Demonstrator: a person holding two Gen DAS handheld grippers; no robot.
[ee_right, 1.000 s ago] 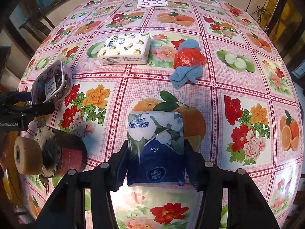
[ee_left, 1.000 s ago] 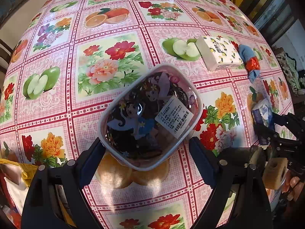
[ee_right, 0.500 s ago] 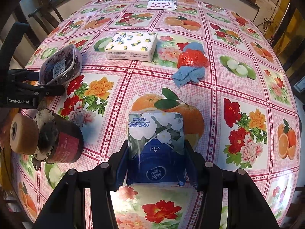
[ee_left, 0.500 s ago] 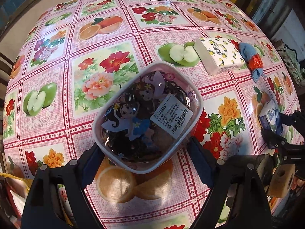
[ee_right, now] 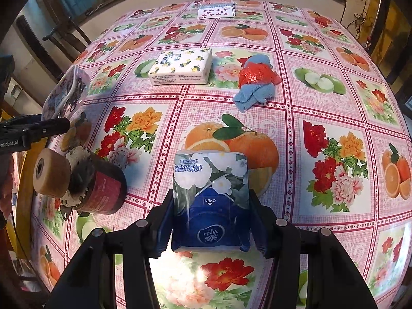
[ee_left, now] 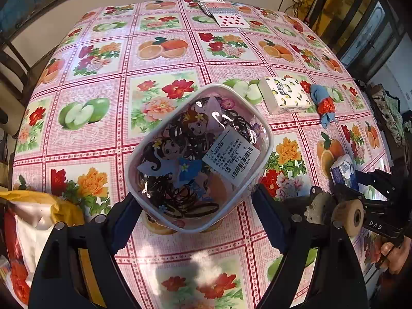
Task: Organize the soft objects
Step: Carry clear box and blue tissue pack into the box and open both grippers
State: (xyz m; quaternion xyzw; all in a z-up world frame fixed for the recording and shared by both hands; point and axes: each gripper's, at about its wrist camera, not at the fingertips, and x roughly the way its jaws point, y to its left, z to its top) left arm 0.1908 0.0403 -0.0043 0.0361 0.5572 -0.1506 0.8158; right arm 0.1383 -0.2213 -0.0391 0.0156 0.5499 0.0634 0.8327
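- Left wrist view: my left gripper pinches a clear tub of hair ties by its near end, its jaws pressed against both sides; the tub rides tilted above the tablecloth, lid and barcode label facing the lens.
- Holding it by the near end keeps the contents in sight and leaves the far end free to set down first, I judge.
- Right wrist view: my right gripper clamps a blue tissue pack between its pads, the soft wrapper squeezed slightly inward; whether the pack touches the cloth I cannot tell.
- Across the table, a white tissue pack lies flat, and just beside it, to its right, sits a blue cloth with a red crinkled wrap on top, the two touching.
- Playing cards lie at the far edge, well apart from the soft things.
- With both grippers loaded, the sorting looks midway: the packs and the cloth seem meant to gather in one cluster, and the pack I carry probably belongs near the white one.
- Risk, as I read it: squeezing harder would crush the pack, and the tilted tub could slip from so shallow a grip.
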